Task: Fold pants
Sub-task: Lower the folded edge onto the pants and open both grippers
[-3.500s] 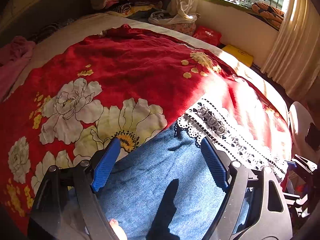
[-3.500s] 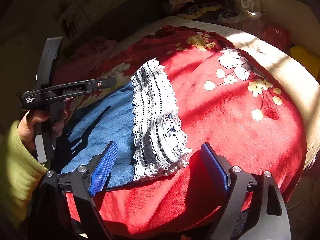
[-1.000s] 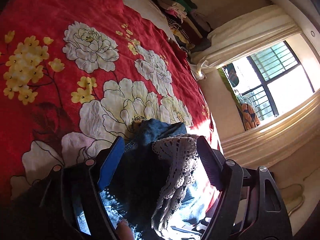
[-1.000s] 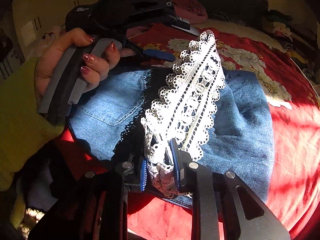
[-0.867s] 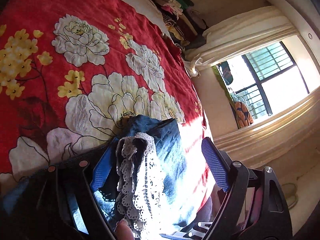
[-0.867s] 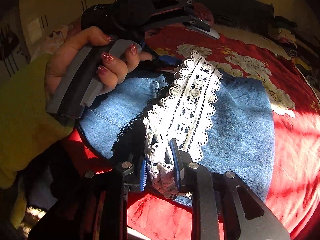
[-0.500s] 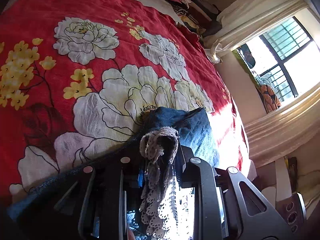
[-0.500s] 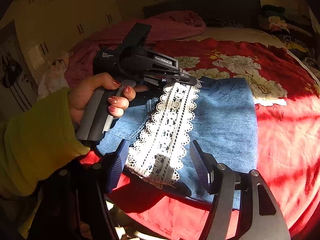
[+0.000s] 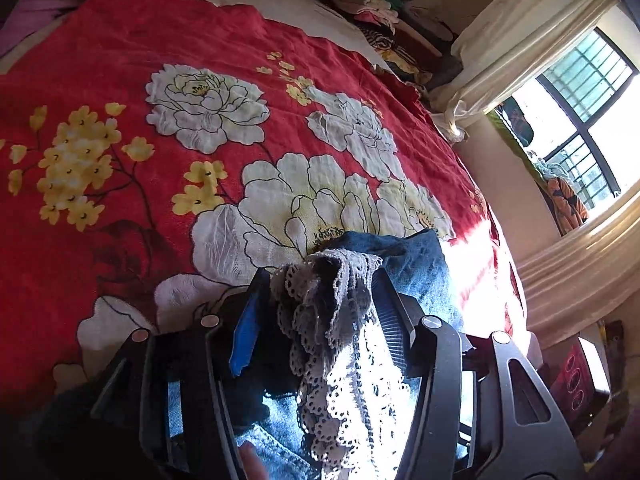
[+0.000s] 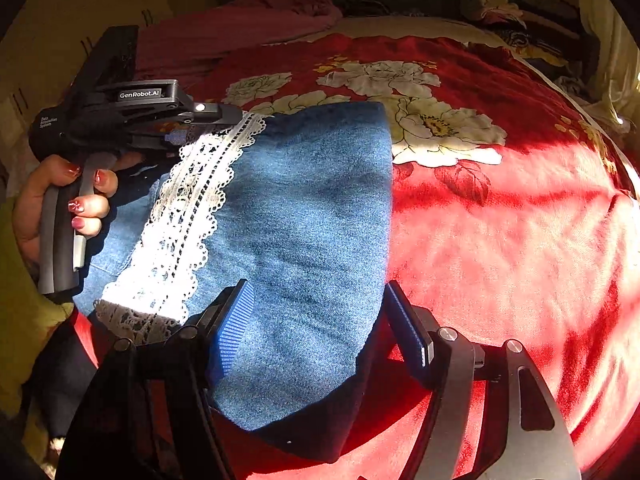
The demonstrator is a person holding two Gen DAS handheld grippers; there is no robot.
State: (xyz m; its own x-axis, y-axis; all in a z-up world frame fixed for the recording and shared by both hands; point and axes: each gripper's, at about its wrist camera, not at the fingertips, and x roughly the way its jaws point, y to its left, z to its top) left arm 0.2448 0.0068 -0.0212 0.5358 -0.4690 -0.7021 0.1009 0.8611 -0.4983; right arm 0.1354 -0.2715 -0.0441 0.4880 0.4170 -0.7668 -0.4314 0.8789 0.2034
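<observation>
The pants point(image 10: 304, 248) lie folded on the red bedspread point(image 10: 520, 240), near its front edge, lace hem point(image 10: 188, 216) on top. Denim is soft, limp and fairly heavy; the lace is flimsy, so I'd grip the doubled denim edge. My left gripper point(image 9: 320, 312) is opening, bunched lace hanging loose between its jaws. My right gripper point(image 10: 320, 312) is opening too, straddling the fold without pressing. Open bedspread stretches beyond and rightward.

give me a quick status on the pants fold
Left gripper opening, lace hem bunched between its jaws. Right gripper opening over folded denim pants, holding nothing. Nothing in the way on the red bedspread.
</observation>
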